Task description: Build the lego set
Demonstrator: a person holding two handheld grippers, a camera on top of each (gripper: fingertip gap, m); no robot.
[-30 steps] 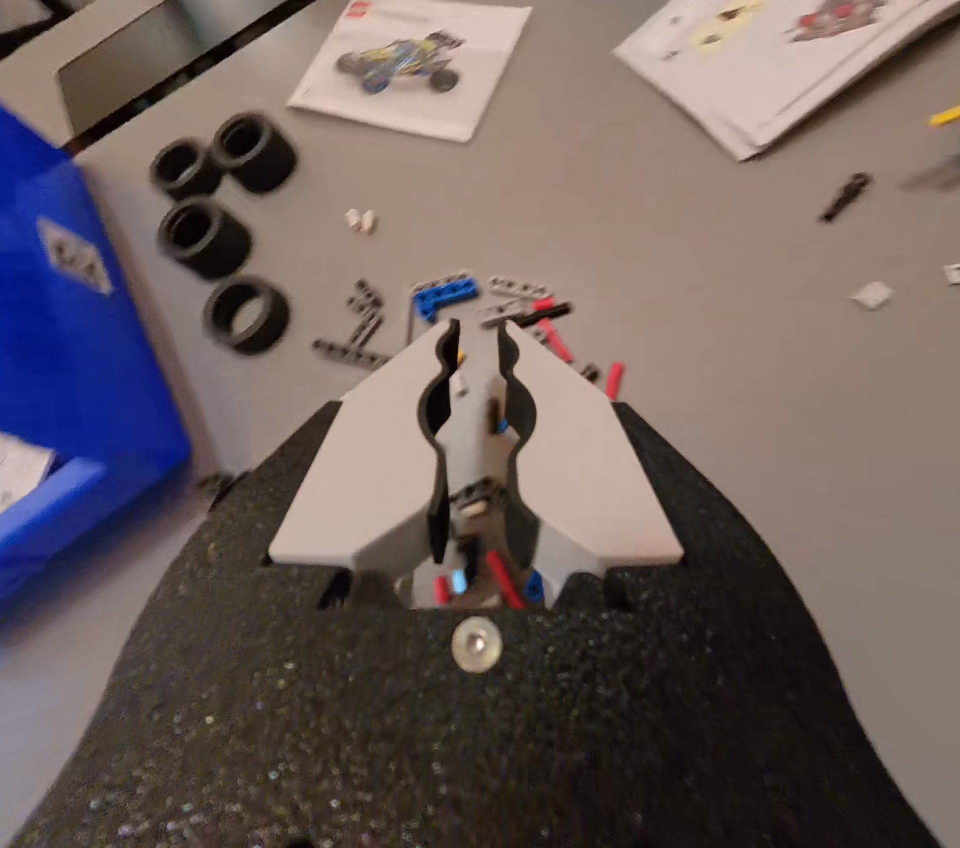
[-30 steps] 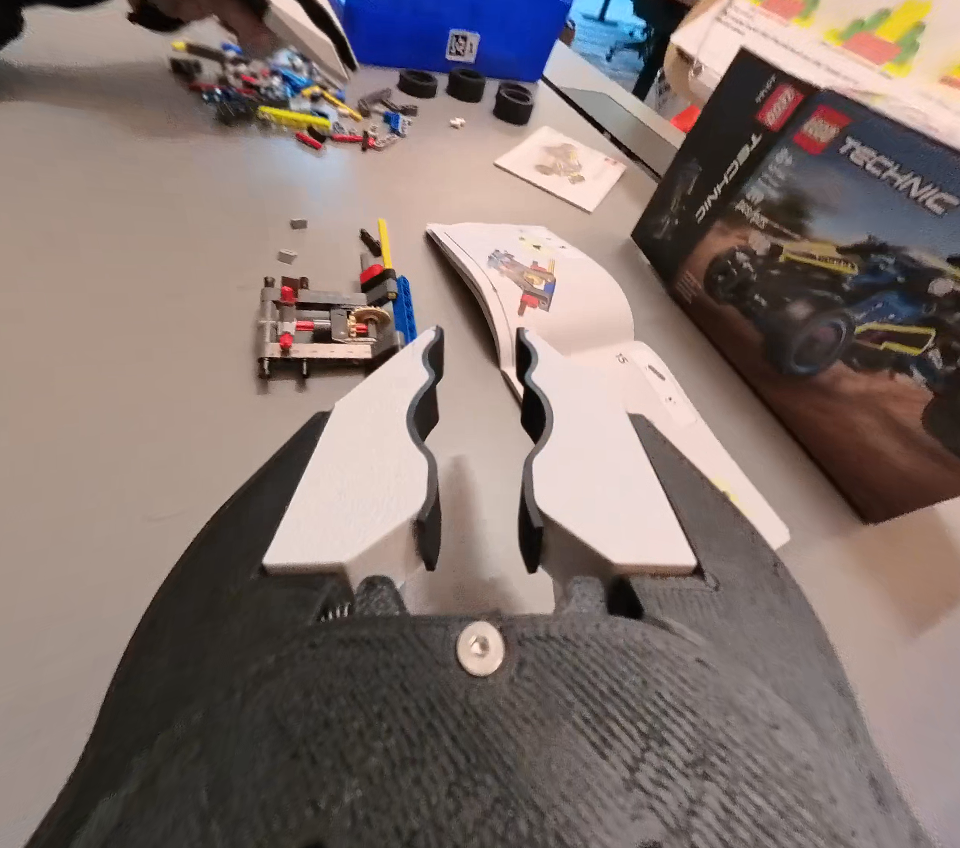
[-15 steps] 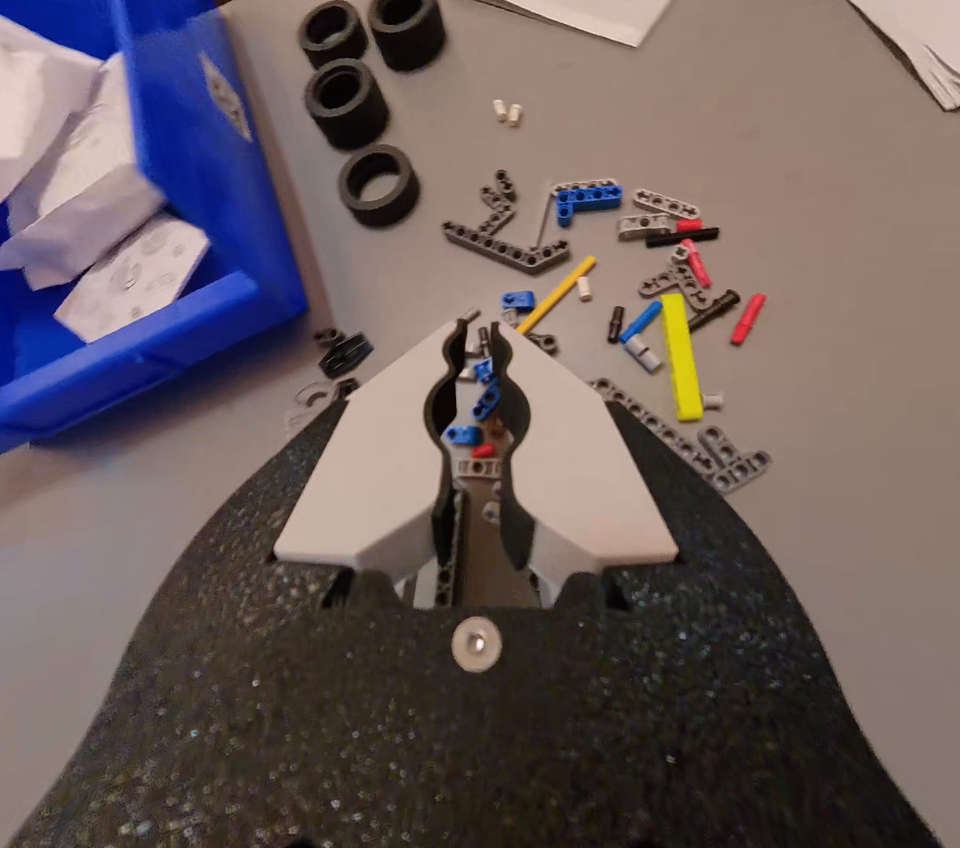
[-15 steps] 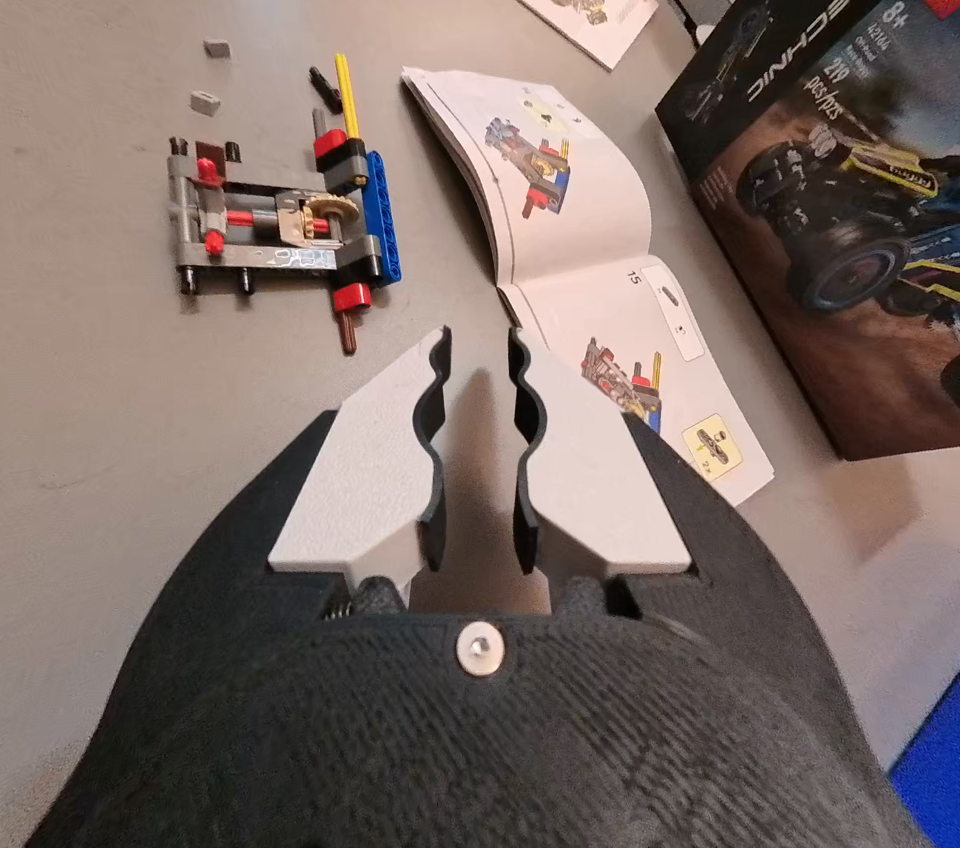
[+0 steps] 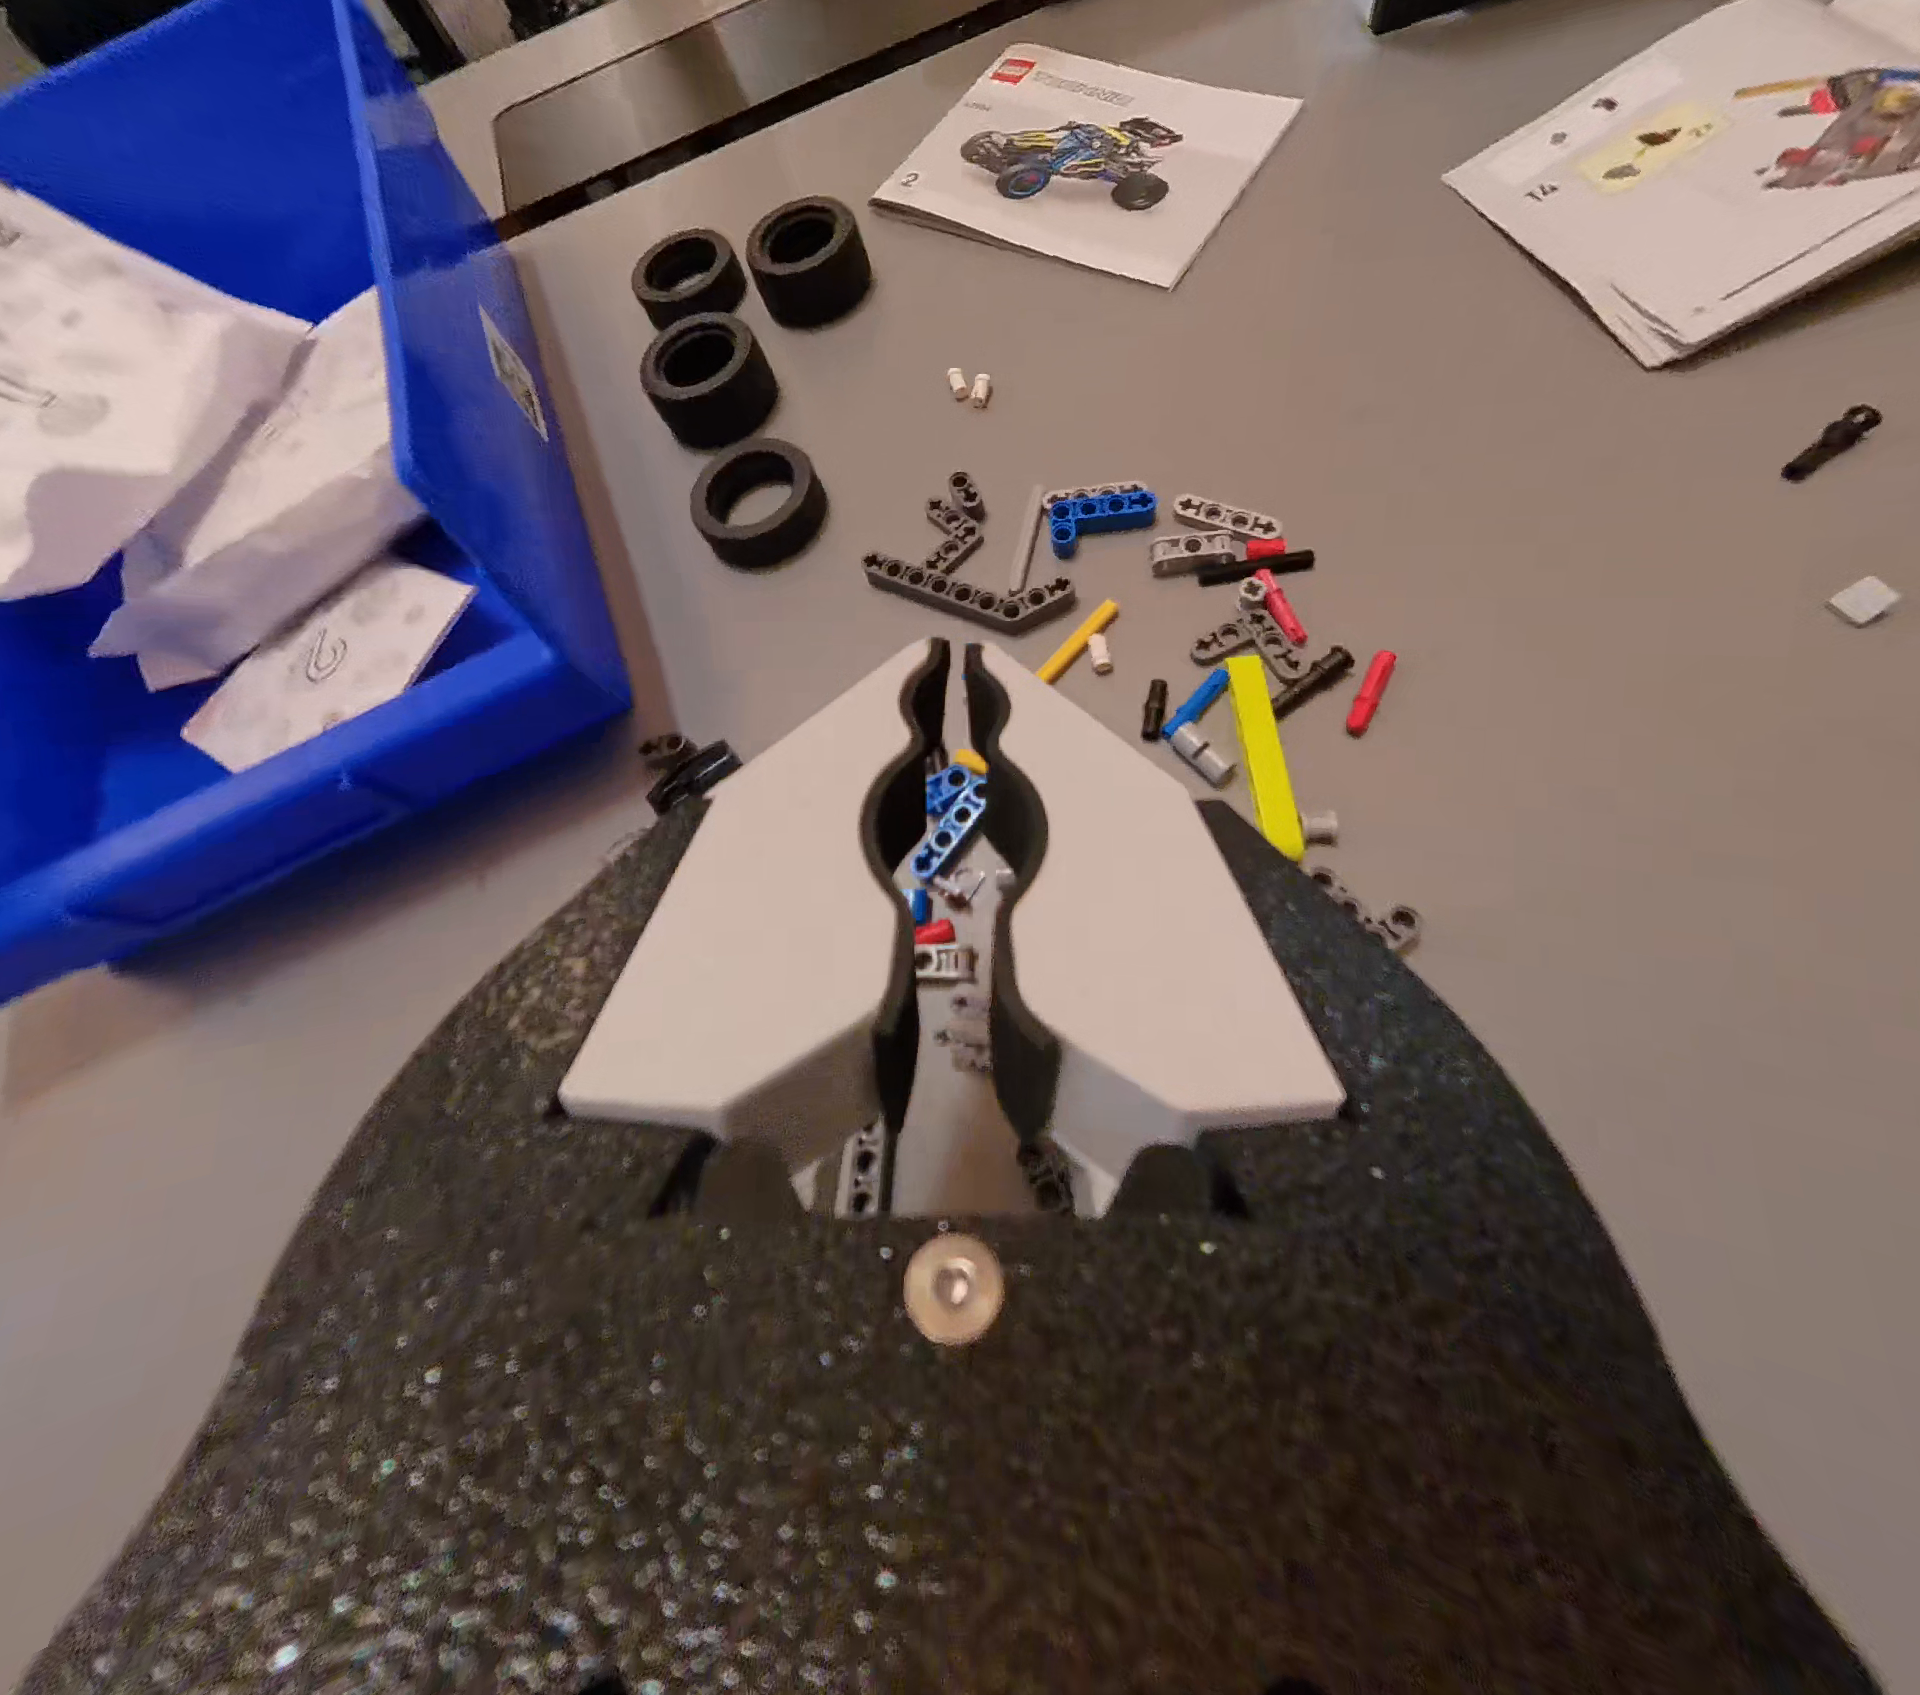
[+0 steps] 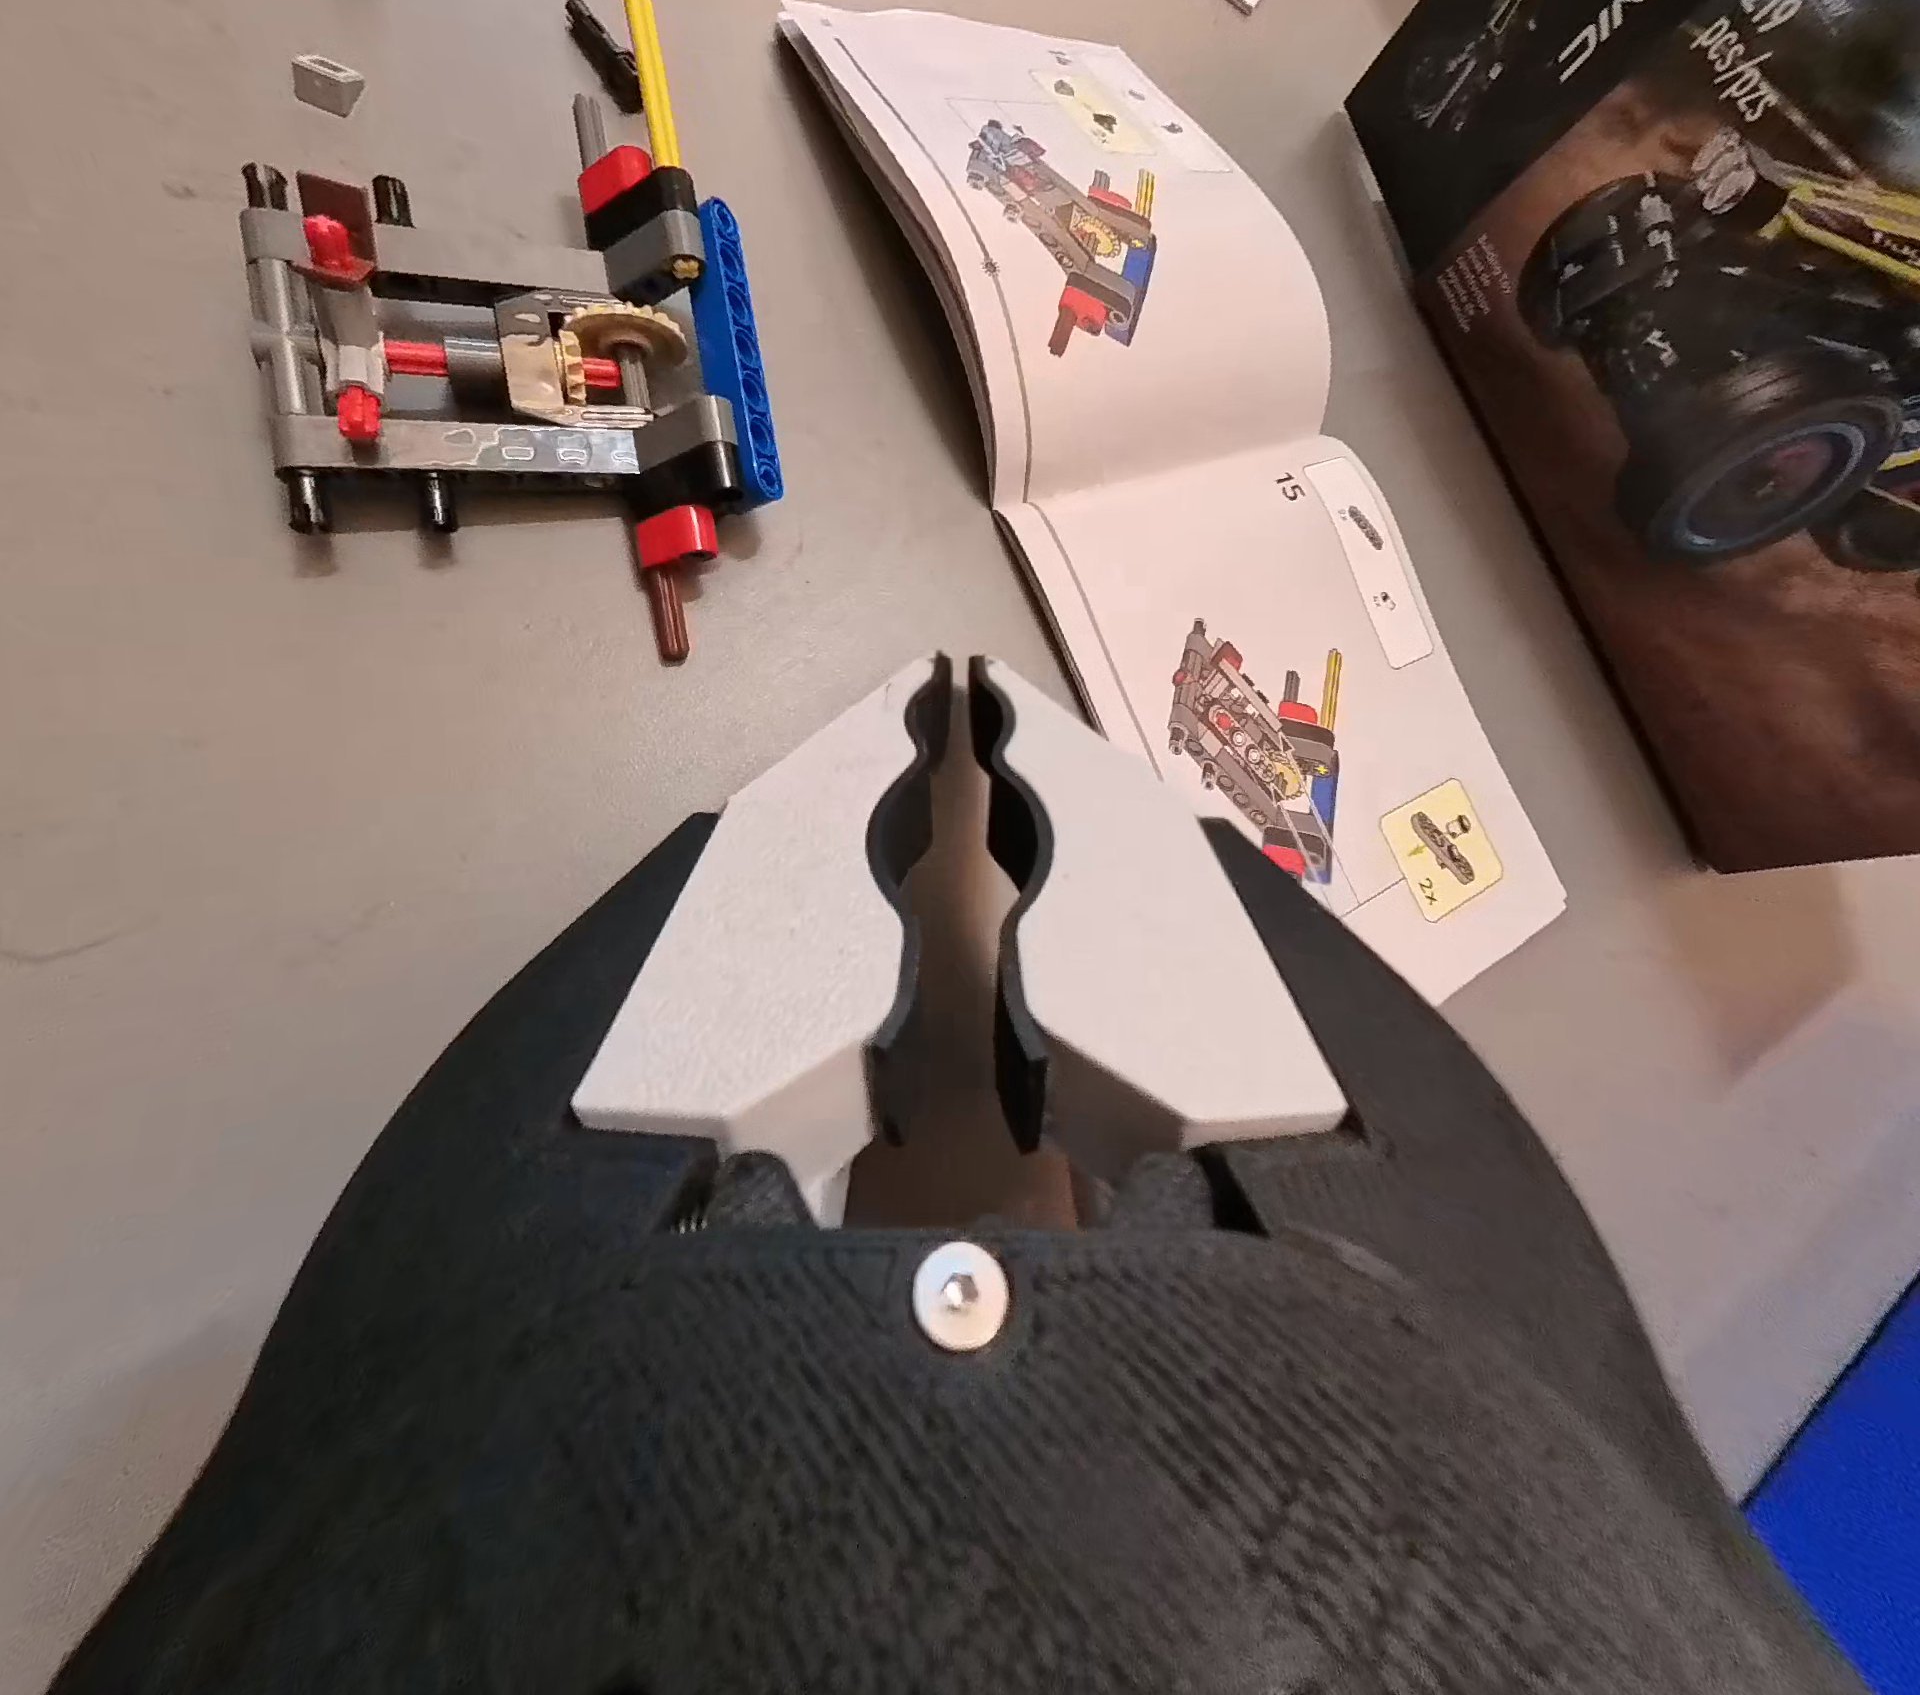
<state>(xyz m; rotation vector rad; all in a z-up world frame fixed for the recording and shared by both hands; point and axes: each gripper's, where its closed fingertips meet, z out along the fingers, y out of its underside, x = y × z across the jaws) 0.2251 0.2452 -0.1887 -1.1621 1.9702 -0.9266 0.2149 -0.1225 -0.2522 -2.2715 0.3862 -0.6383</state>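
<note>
In the left wrist view my left gripper (image 5: pixel 956 658) hangs over a pile of loose Lego parts (image 5: pixel 1143 585), its jaws nearly touching with nothing seen between them. A blue beam (image 5: pixel 951 819) lies on the table below the fingers. A yellow beam (image 5: pixel 1262 752) and several black tyres (image 5: pixel 717 378) lie nearby. In the right wrist view my right gripper (image 6: pixel 956 669) is shut and empty above the bare table. The partly built chassis (image 6: pixel 509 357), grey with red pins, a tan gear and a blue beam, lies ahead to its left. The open instruction booklet (image 6: pixel 1143 357) lies to its right.
A blue bin (image 5: pixel 312 502) with paper bags stands left of the pile. A second booklet (image 5: pixel 1081 165) lies behind the tyres. The set box (image 6: pixel 1683 295) stands at the right edge. Two small grey pieces (image 6: pixel 327 84) and a black pin (image 5: pixel 1829 440) lie loose. The tips of one gripper are about 40 cm away from the tips of the other.
Both grippers' jaws have closed; the right was clearly open a second ago. The right gripper tilted down and moved nearer the chassis and booklet. The left view swung over the parts pile.
</note>
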